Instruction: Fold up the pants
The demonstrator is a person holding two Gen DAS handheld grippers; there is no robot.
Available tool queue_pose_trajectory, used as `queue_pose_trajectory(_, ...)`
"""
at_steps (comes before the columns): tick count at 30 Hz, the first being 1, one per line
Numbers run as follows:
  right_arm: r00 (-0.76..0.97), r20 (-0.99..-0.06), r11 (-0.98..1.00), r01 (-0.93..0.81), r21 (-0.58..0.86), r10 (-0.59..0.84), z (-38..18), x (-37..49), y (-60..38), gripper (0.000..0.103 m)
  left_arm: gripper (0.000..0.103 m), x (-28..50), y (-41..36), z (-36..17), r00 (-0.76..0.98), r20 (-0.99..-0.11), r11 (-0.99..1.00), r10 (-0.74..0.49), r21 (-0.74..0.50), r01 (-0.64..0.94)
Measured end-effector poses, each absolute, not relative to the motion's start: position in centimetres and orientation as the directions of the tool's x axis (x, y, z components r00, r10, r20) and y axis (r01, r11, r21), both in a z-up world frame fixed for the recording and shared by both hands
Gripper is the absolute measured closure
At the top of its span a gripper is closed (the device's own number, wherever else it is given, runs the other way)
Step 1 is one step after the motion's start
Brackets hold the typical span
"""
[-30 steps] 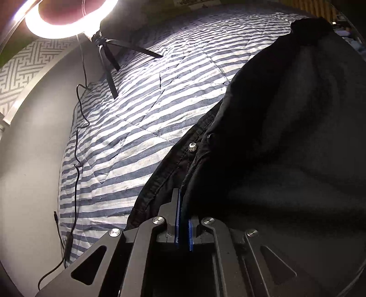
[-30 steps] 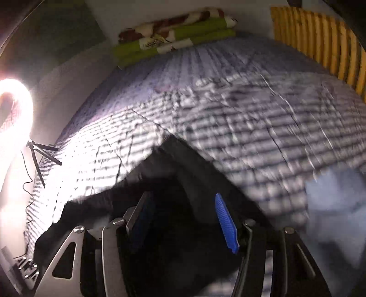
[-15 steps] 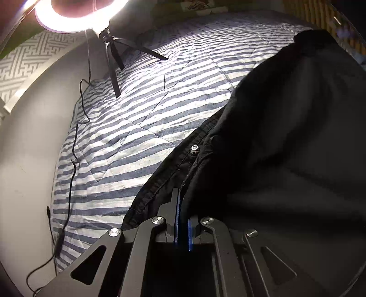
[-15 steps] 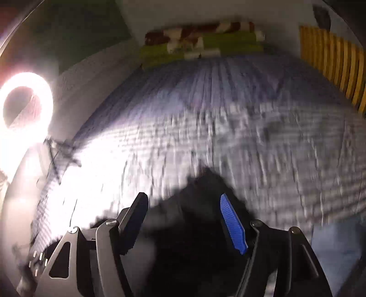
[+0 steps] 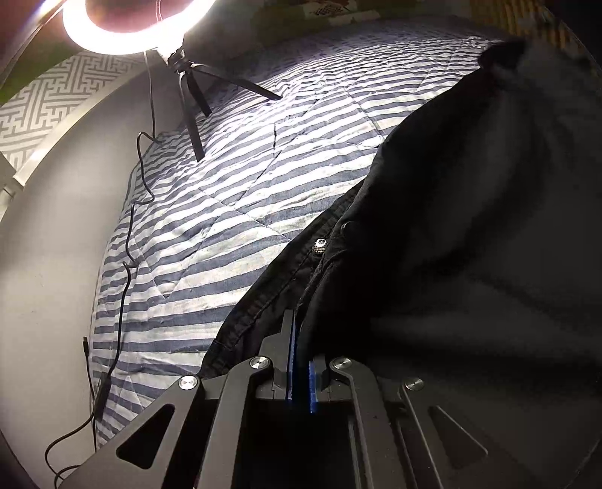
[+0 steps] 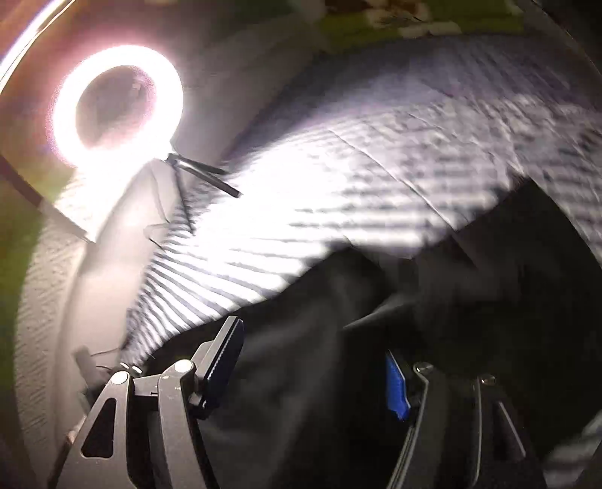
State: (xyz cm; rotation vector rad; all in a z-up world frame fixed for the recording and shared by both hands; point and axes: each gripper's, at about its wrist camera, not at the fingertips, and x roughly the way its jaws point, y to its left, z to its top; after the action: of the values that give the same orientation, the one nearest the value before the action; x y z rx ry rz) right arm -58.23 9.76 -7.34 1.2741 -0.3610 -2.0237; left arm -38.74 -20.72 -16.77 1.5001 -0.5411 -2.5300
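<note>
Black pants (image 5: 470, 244) lie spread on a blue-and-white striped bedspread (image 5: 244, 169); their metal waist button (image 5: 320, 246) shows near the edge. My left gripper (image 5: 299, 323) is shut on the waistband cloth, its blue pads pinching the fabric edge. In the blurred right wrist view, my right gripper (image 6: 312, 342) stands open and wide over the dark pants (image 6: 470, 319). The cloth lies under and between its fingers without either pad pressing on it. A fold hides part of its right blue pad (image 6: 395, 380).
A lit ring light (image 5: 131, 22) on a small black tripod (image 5: 192, 105) stands at the bed's left edge, with its cable (image 5: 128, 244) trailing down the grey side. Folded green and patterned bedding (image 6: 395, 18) lies at the head of the bedspread (image 6: 338, 188).
My right gripper has swung left toward the ring light and its jaws have spread wider, with the pants now filling the lower right. The left gripper keeps its pinch and place.
</note>
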Motion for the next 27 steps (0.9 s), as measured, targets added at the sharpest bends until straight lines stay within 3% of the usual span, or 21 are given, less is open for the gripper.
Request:
queue_pose_trajectory(2,-0.281,-0.578,-0.639,0.426,0.64,-0.766,-5.6,-58.5,11.4,0.039,0.1,-38.7,-20.7,-16.8,-0.491,-0.815,-0.923,-0.306,0.381,-0.056)
queue_pose_trajectory(4,-0.325,-0.553,-0.641,0.417,0.644,-0.767,-4.9,-58.1,13.7,0.039,0.1,-38.6,-20.9,-16.7,-0.499,-0.816,-0.929,-0.293,0.366,-0.053)
queue_pose_trajectory(8,-0.449,-0.605,-0.746,0.28,0.604,-0.658,-6.1,-57.1,20.7,0.039,0.1,-38.4,-21.1,-16.8,-0.512,-0.812,-0.935,-0.282,0.351,-0.042)
queue_pose_trajectory(11,-0.508,-0.704,-0.855,0.143,0.499,-0.496,-8.0,-57.1,24.2,0.039,0.1,-38.3,-20.9,-16.9,-0.515,-0.806,-0.93,-0.293,0.366,-0.044)
queue_pose_trajectory(18,-0.452,-0.784,-0.905,0.222,0.363,-0.425,-11.0,-57.1,21.2,0.039,0.1,-38.4,-20.8,-16.9,-0.512,-0.803,-0.924,-0.303,0.379,-0.048)
queue_pose_trajectory(19,-0.452,-0.785,-0.905,0.253,0.341,-0.423,-11.1,-57.0,20.3,0.044,0.1,-38.5,-20.7,-16.9,-0.512,-0.802,-0.922,-0.308,0.385,-0.049)
queue_pose_trajectory(21,-0.443,-0.82,-0.92,0.313,0.237,-0.362,-11.3,-57.0,17.8,0.084,0.1,-38.4,-20.7,-16.9,-0.513,-0.8,-0.919,-0.312,0.391,-0.05)
queue_pose_trajectory(24,-0.468,-0.847,-0.94,0.327,0.099,-0.252,-10.8,-57.1,16.5,0.09,0.1,-38.3,-20.7,-16.9,-0.516,-0.798,-0.919,-0.311,0.39,-0.05)
queue_pose_trajectory(27,-0.52,-0.814,-0.941,0.325,0.09,-0.258,-7.0,-57.9,17.4,0.091,0.1,-38.3,-20.8,-16.9,-0.519,-0.799,-0.923,-0.303,0.382,-0.05)
